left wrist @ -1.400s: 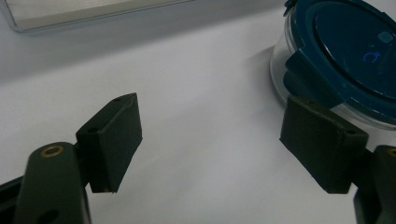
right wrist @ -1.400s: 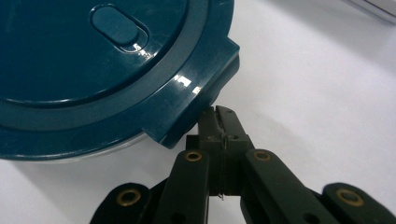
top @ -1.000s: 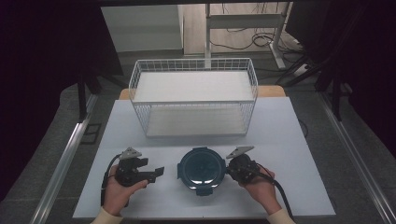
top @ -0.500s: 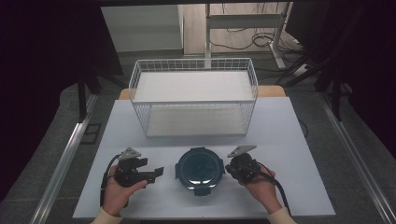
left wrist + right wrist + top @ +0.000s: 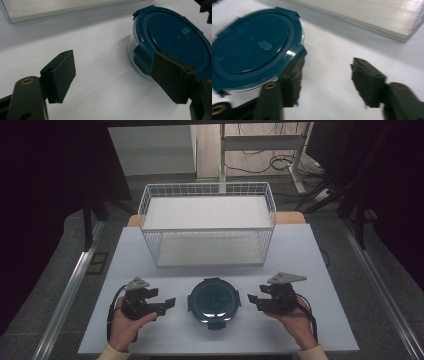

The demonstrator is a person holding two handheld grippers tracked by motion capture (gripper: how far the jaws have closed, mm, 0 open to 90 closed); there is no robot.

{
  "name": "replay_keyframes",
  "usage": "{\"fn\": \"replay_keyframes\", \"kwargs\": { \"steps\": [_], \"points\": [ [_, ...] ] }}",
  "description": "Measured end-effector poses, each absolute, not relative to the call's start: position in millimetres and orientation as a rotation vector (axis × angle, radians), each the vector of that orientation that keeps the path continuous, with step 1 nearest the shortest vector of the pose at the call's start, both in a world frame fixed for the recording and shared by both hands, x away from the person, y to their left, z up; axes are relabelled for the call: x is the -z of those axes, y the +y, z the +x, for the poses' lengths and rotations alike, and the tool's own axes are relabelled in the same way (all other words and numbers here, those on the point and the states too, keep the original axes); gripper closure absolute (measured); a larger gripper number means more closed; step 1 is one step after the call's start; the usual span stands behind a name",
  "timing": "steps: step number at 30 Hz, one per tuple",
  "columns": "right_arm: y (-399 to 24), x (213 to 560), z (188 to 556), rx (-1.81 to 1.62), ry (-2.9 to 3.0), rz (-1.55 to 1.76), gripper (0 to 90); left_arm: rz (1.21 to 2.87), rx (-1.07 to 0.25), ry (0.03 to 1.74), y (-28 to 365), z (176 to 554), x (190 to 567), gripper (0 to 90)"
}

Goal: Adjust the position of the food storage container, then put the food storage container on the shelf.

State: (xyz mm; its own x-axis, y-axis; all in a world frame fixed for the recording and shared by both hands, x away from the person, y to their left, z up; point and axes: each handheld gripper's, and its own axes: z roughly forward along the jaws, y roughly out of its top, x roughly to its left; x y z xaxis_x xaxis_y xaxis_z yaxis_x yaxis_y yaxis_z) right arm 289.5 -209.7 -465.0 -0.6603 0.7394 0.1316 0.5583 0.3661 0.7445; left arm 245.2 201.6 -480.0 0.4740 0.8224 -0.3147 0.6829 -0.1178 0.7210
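A round clear container with a dark blue clip-on lid (image 5: 213, 301) sits on the white table (image 5: 310, 265) near its front edge. My left gripper (image 5: 167, 305) rests just left of the container, pointing at it, jaws open and empty. In the left gripper view the gripper (image 5: 117, 75) stands a little short of the container (image 5: 175, 37), near one lid clip. My right gripper (image 5: 254, 301) is a short way right of the container. Its jaws have just been opening, and nothing lies between them. In the right gripper view that gripper (image 5: 329, 82) is open beside the container (image 5: 252, 47).
A white wire basket (image 5: 207, 190) with a pale board inside stands at the back middle of the table. Its board edge (image 5: 374, 15) shows beyond my right jaws. Bare tabletop lies left and right of the basket.
My right gripper has drawn back to the right, away from the container's right clip, and its jaws have opened. The left gripper and the container have stayed put.
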Motion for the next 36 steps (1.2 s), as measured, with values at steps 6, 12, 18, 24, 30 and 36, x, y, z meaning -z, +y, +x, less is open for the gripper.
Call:
{"fn": "replay_keyframes", "kwargs": {
  "steps": [6,12,18,24,30,36],
  "points": [
    [-220.3,460.2,287.1,-1.298,2.38,1.173,25.9,1.819,-0.211,1.266,208.1,243.5,472.6,19.9],
    [-219.2,460.4,285.7,-1.304,2.381,1.17,24.1,1.823,-0.203,1.264,206.2,244.4,471.9,19.9],
    [-217.6,459.5,284.5,-1.306,2.374,1.173,22.3,1.831,-0.197,1.261,202.6,243.4,471.6,19.3],
    [-214.7,458.4,283.6,-1.329,2.378,1.194,21.4,1.816,-0.173,1.273,203.0,243.6,469.7,18.4],
    [-210.1,460.5,283.2,-1.334,2.404,1.203,20.4,1.806,-0.116,1.271,198.1,243.5,468.4,15.5],
    [-198.4,458.7,283.3,-1.334,2.44,1.198,16.0,1.792,-0.051,1.265,192.3,243.7,466.7,14.2]
  ]
}}
